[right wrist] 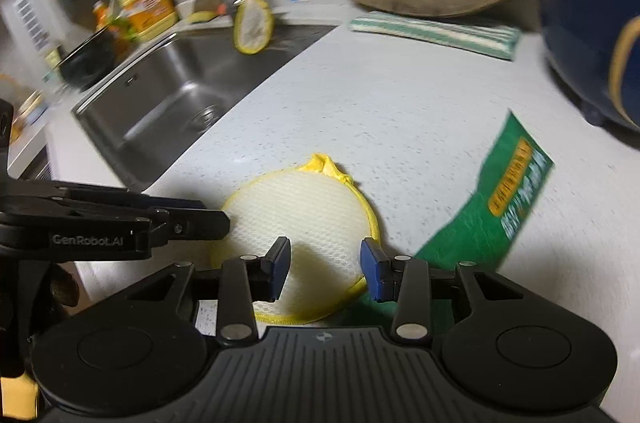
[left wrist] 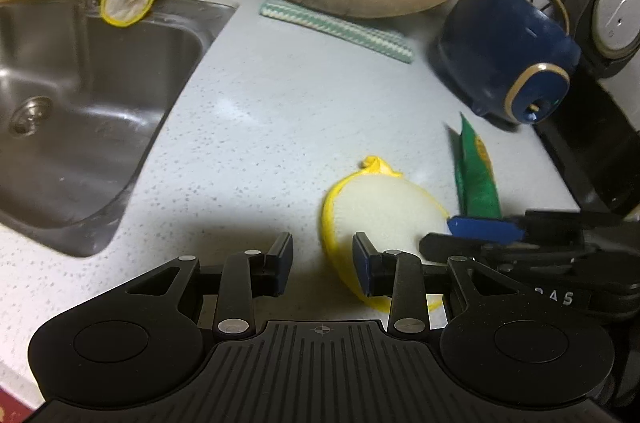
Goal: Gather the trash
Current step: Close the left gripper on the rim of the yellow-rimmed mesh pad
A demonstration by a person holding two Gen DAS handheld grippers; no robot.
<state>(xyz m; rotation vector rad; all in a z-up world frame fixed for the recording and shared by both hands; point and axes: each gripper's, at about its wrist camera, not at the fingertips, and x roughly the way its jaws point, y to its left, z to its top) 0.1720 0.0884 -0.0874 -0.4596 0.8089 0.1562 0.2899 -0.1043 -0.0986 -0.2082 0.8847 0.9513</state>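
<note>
Left tool (left wrist: 322, 265) spread, empty, over the tabletop (left wrist: 280, 111). Right tool (right wrist: 325, 271) spread above the yellow-rimmed scrubber (right wrist: 304, 207); green wrapper (right wrist: 508, 199) lies right.

We saw a green wrapper (right wrist: 496, 207) with a yellow label lying flat and creased on the speckled surface (right wrist: 392, 111), just beside a round yellow-edged white scrubber (right wrist: 304, 203).

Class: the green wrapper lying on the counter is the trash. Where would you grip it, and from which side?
Grip the green wrapper at its raised, folded long edge, coming from above with fingers straddling that crease. It lies mostly flat on the counter, so the lifted fold seen in the left wrist view offers the only purchase.
</note>
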